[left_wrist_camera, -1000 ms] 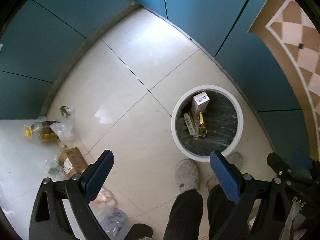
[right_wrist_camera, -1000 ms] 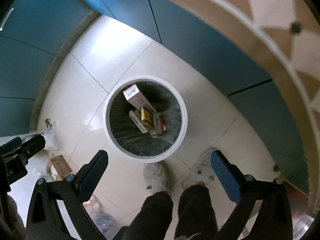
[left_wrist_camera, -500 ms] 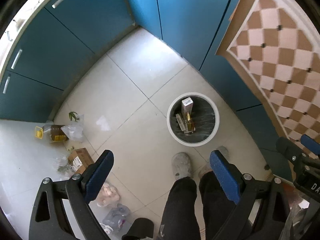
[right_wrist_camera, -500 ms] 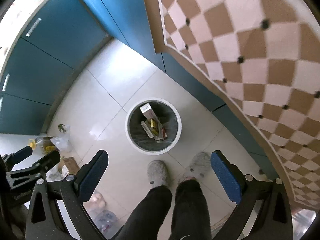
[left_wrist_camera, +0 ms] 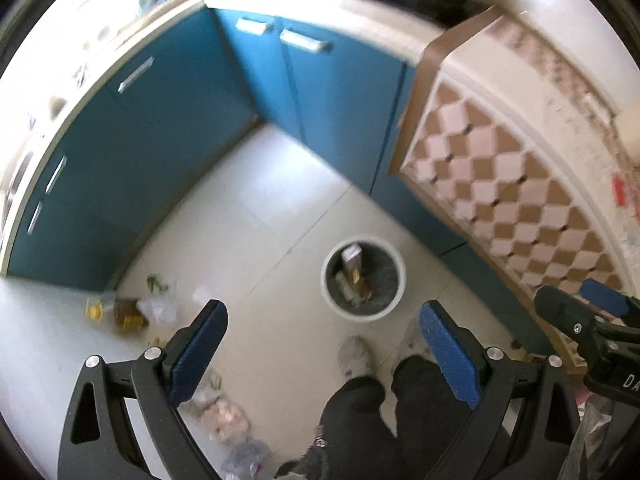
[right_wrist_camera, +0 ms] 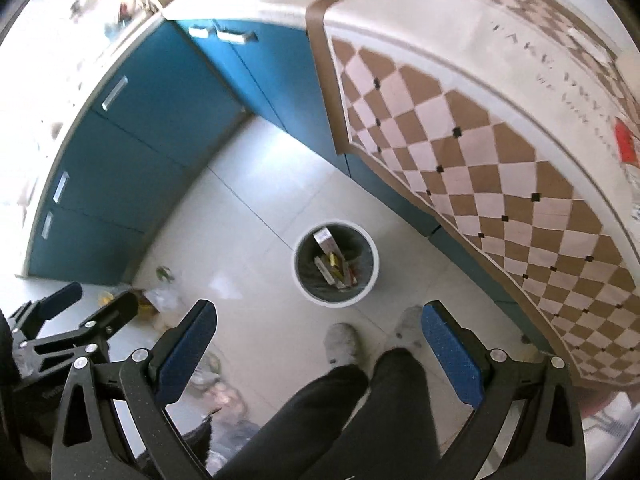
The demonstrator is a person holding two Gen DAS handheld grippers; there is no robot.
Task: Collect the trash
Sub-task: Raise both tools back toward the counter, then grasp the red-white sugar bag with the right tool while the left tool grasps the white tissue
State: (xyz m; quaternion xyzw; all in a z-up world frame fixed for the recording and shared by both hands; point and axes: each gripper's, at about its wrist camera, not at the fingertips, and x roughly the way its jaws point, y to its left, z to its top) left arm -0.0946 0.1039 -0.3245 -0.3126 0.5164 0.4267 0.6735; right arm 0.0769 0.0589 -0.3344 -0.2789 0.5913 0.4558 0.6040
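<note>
The trash bin (left_wrist_camera: 363,277), a round white one with a dark liner, is standing on the pale tiled floor (left_wrist_camera: 256,240) near the foot of the blue cabinets (left_wrist_camera: 168,128). Inside it, a white carton (right_wrist_camera: 326,241) is leaning upright against the far wall, and several smaller yellow and red packets (right_wrist_camera: 338,270) are lying at the bottom beside it. The person's two feet in grey slippers (right_wrist_camera: 342,344) are planted just in front of the bin, with dark trouser legs (right_wrist_camera: 360,412) rising toward the cameras.

To the bin's left, well apart from it, loose trash is lying by the cabinet corner: an oil bottle with a yellow cap (left_wrist_camera: 120,312), a crumpled clear bag (left_wrist_camera: 160,308) and a scrap of greens (left_wrist_camera: 154,283). Nearer the person, more bags (left_wrist_camera: 224,412) are sitting on the floor, too blurred to identify.

Both tools are being held high above the floor, pointing steeply down. The left tool (left_wrist_camera: 320,338) is hanging released, its blue-padded fingers spread wide with nothing between them. The right tool (right_wrist_camera: 316,338) is likewise spread wide and empty, hovering over the feet and bin. A checkered brown-and-white cloth (right_wrist_camera: 480,152) is draping over the surface on the right.
</note>
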